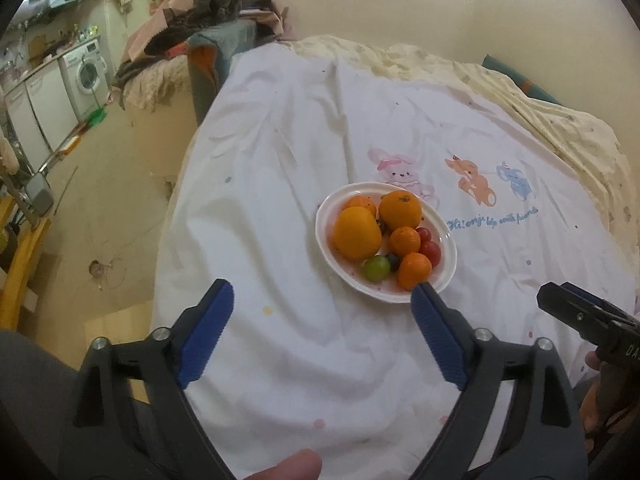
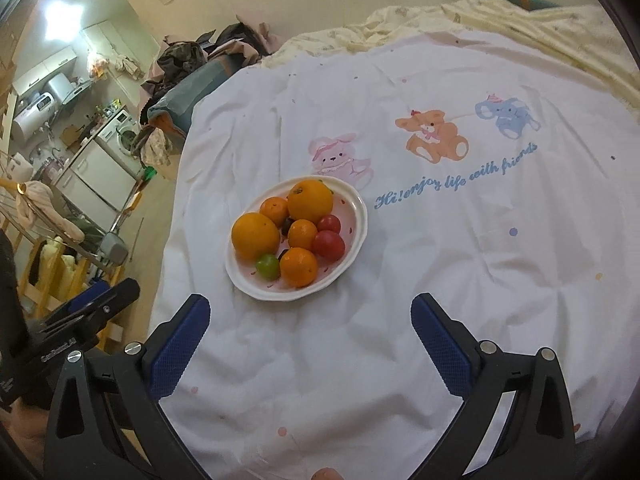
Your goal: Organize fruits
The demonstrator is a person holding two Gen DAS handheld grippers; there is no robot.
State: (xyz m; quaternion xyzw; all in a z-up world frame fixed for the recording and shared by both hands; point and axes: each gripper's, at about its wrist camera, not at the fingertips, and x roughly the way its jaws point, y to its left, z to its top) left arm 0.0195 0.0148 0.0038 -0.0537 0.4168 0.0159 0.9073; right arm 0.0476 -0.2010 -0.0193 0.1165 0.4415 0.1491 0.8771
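a bed covered by a white sheet (image 2: 400,280) printed with cartoon animals is filling both wrist views, with a cluttered room lying off to the left. near the sheet's middle an oval white plate (image 2: 358,216) is holding all the fruit in view: two large oranges (image 2: 256,236), three smaller mandarins (image 2: 299,266), two red cherry tomatoes (image 2: 329,244), one green grape (image 2: 267,266) and some small dark grapes half hidden between them. no fruit is lying loose on the sheet. the left gripper (image 1: 322,298) is hovering just short of the plate's near rim, released and empty. the right gripper (image 2: 310,314) is hovering a little further back, also spread wide and grasping nothing. this is fitting either fruit already gathered or fruit waiting to be sorted out, so the step in hand is staying unsettled.
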